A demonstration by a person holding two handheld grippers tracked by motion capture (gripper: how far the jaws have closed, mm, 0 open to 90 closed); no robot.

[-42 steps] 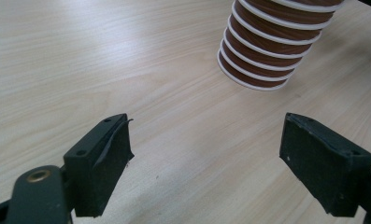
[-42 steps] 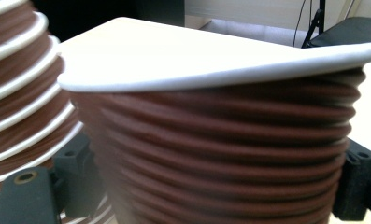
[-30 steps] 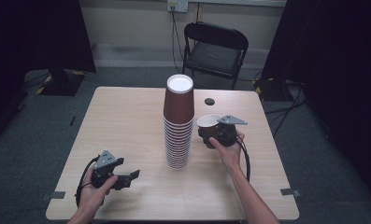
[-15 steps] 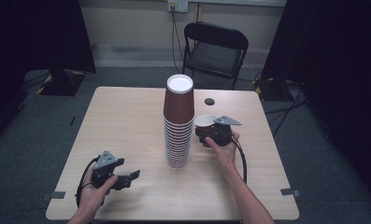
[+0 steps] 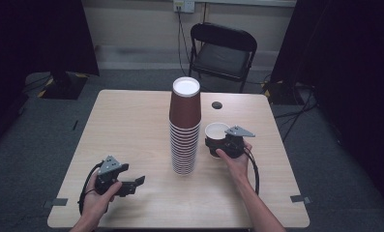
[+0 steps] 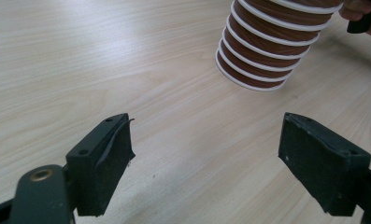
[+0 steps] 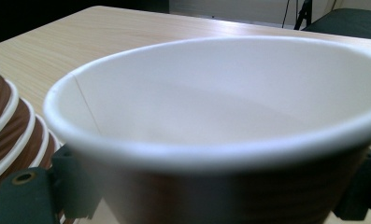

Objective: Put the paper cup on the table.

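At the left we find the left gripper (image 5: 131, 184) low over the table (image 5: 131, 125), near its front edge, jaws wide apart with bare wood between them. At centre stands the stack of brown paper cups (image 5: 184, 128), upside down (white base on top). Just right of it we note the right gripper (image 5: 214, 145), its jaws either side of a single cup (image 5: 217, 131), mouth up, clamped on its wall.
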